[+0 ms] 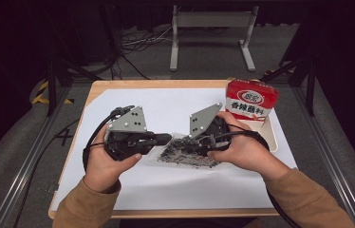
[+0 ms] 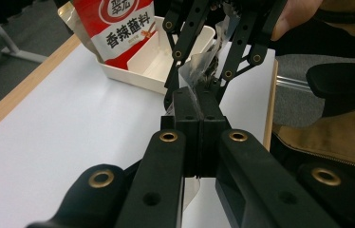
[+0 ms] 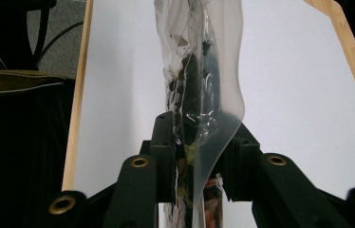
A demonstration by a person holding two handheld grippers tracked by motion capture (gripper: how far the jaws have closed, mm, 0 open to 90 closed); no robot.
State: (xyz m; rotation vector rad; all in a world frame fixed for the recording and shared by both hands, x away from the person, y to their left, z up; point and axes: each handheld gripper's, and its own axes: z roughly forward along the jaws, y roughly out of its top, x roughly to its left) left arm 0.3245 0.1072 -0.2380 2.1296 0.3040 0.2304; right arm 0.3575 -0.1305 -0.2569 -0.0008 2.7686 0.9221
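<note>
High view: a person's two hands come in from the bottom edge, each holding tongs over a white sheet that covers a wooden table [image 1: 100,86]. The left tongs [image 1: 165,138] point toward the right tongs [image 1: 190,145], and the two meet over a clear plastic bag [image 1: 180,156] with dark contents, which lies near the middle of the sheet. A white tray [image 1: 271,135] sits at the far right of the table, and a red packet [image 1: 251,99] printed with Chinese characters stands in it.

Left gripper view: the left tongs [image 2: 198,107] are pressed together, with an edge of the clear plastic bag [image 2: 201,66] caught between their tips. The right tongs [image 2: 213,78] reach in from the top, their linkage arms on either side of the same bag. Behind them stand the white tray [image 2: 137,76] and the red packet [image 2: 118,28], the latter leaning at the tray's left end.

Right gripper view: the clear plastic bag [image 3: 204,71] runs upright between the right tongs [image 3: 199,156]. The left pad touches the film. A gap shows at the right pad, so the tongs are not clamped. The film is crumpled, with dark flakes inside. Below it lies the white sheet, with the table's [image 3: 78,95] wooden edges at either side.
</note>
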